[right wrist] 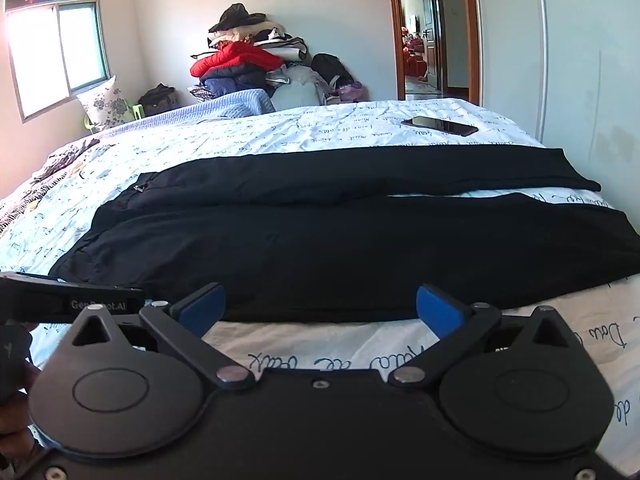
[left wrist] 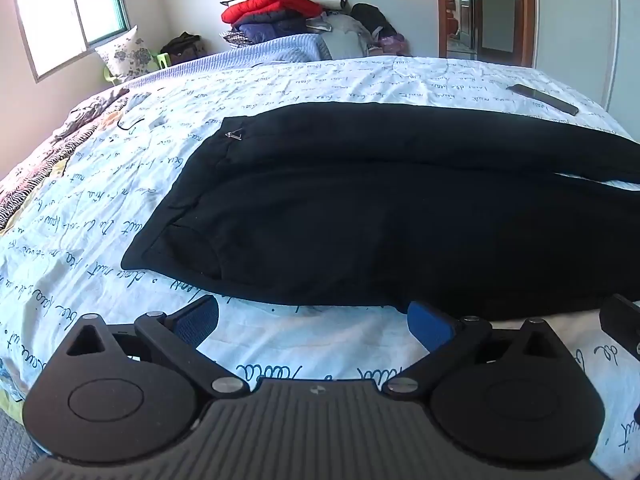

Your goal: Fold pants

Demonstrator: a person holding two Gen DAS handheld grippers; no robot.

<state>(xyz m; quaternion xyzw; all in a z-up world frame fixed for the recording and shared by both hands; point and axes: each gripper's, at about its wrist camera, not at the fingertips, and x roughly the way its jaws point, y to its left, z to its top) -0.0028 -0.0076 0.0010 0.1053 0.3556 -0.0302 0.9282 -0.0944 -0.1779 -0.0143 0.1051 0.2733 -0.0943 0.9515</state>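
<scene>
Black pants (left wrist: 360, 208) lie flat across the bed, waistband at the left, both legs running to the right. In the right wrist view the pants (right wrist: 320, 240) show a strip of sheet between the two legs near the cuffs. My left gripper (left wrist: 314, 322) stands open just short of the near edge of the pants, over bare sheet, nothing between its blue pads. My right gripper (right wrist: 320, 312) is open too, its pads at the near hem of the closer leg, holding nothing. The left gripper's body (right wrist: 72, 304) shows at the left edge of the right wrist view.
The bed (left wrist: 100, 216) wears a white sheet with script print. A dark phone (right wrist: 440, 125) lies on it beyond the pants at the right. A heap of clothes (left wrist: 276, 12) rises behind the bed. A wardrobe (right wrist: 560, 60) stands at the right, a window (right wrist: 56, 56) at the left.
</scene>
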